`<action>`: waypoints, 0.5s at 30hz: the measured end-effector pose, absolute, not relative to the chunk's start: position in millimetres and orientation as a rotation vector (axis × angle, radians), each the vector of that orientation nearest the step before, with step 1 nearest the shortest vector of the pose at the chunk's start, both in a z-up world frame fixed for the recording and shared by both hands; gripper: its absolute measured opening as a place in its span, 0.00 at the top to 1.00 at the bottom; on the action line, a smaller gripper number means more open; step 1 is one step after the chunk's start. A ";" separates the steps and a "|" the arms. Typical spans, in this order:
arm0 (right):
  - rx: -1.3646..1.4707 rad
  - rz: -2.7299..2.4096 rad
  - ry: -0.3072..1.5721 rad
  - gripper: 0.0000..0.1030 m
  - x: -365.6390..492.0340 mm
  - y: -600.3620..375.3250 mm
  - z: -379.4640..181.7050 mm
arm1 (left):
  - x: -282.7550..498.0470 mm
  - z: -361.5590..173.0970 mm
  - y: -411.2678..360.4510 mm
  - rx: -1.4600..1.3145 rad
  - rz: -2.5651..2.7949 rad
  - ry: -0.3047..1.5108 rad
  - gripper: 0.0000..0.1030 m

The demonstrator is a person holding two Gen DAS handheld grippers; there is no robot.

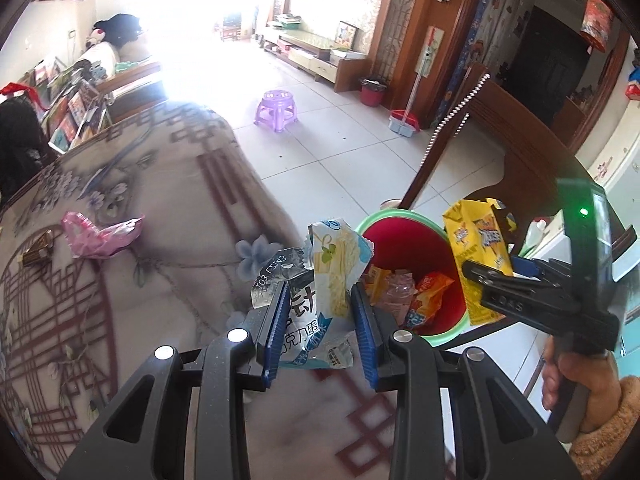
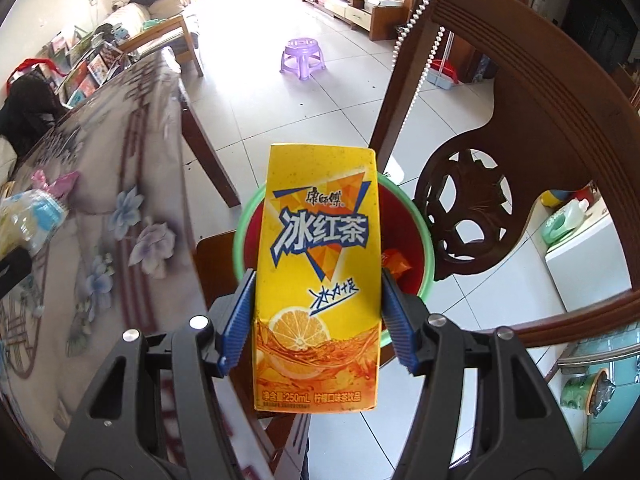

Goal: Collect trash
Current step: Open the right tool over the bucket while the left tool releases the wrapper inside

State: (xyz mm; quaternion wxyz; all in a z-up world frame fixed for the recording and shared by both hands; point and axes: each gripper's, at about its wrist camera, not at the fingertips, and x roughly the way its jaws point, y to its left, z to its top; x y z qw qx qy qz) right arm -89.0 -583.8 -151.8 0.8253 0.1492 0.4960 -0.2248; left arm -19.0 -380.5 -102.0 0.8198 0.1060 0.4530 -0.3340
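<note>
A: Hovering at the red bin [image 1: 400, 248] now, both loads! The left tool [image 1: 320, 320] is clamped tight on a crumpled white snack wrapper [image 1: 332, 264], just short of the bin's green rim. The right tool [image 2: 316, 312] is gripping a yellow tea carton [image 2: 320, 256] by its sides, directly above the bin.

B: So how do they finish this cleanly?

A: I'd carry each one past the rim before letting go. That wrapper is light and could flutter back onto the counter [image 1: 120, 240]. The carton should drop straight.

B: Anything left on the counter?

A: A pink wrapper [image 1: 100, 236], well back from the bin, and a small brown item I can't identify. The bin's floor is hidden under wrappers, so how full it is I can't say.
</note>
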 end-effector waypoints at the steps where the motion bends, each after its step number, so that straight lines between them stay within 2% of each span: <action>1: 0.323 -0.485 1.053 0.43 -87.0 -589.3 -153.4 | -18.4 -103.2 -386.2 0.225 -0.726 0.968 0.71; 4: 0.330 -0.545 1.030 0.28 -86.6 -603.5 -151.9 | -15.9 -108.6 -412.5 0.244 -0.773 0.977 0.71; 11: 0.384 -0.659 0.982 0.23 -124.9 -626.2 -142.0 | -15.8 -128.0 -486.0 0.311 -0.916 0.992 0.68; 12: 0.402 -0.677 0.979 0.23 -133.9 -629.5 -141.3 | -16.1 -130.8 -494.3 0.321 -0.925 0.996 0.62; 13: 0.413 -0.688 0.977 0.23 -138.9 -632.6 -141.2 | -15.4 -134.4 -503.1 0.336 -0.927 0.998 0.44; 14: 0.427 -0.703 0.972 0.23 -146.6 -634.9 -139.9 | -14.6 -136.4 -509.4 0.344 -0.927 0.997 0.38; 15: 0.434 -0.716 0.969 0.23 -151.6 -636.6 -137.9 | -13.4 -137.5 -512.6 0.344 -0.927 0.998 0.38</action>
